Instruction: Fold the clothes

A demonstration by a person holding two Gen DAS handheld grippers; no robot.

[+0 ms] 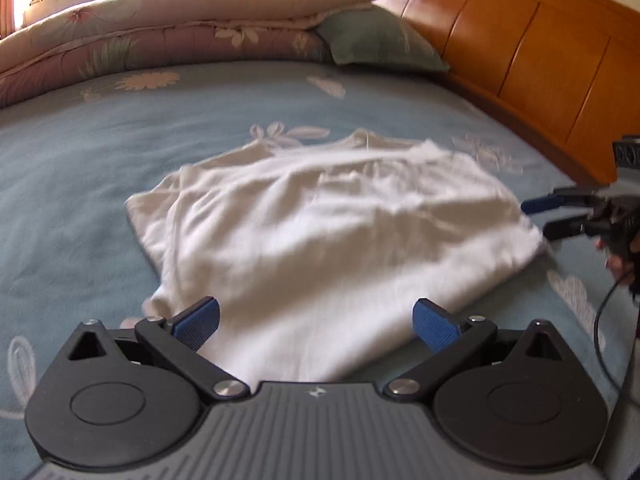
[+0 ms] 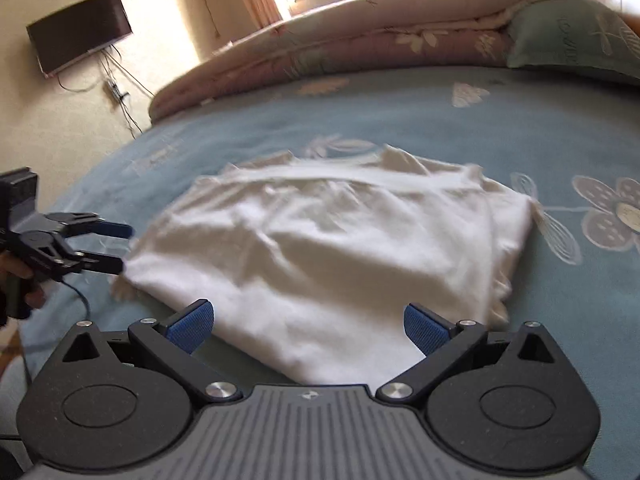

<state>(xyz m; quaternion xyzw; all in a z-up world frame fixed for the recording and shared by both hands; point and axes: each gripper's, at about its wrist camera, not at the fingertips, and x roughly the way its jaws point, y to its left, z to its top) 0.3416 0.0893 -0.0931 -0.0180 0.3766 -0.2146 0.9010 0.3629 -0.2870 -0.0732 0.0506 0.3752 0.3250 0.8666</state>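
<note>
A white shirt lies folded into a rough rectangle on the blue flowered bedsheet. My left gripper is open, its blue pads straddling the near edge of the cloth with nothing clamped. In the right wrist view the same shirt lies just ahead of my right gripper, also open over the near edge. Each gripper shows in the other's view: the right gripper open at the shirt's right corner, the left gripper open at its left corner, a hand on each handle.
A rolled floral quilt and a green pillow lie along the far side of the bed. A wooden headboard runs on the right. A wall television and hanging cables are beyond the bed's left edge.
</note>
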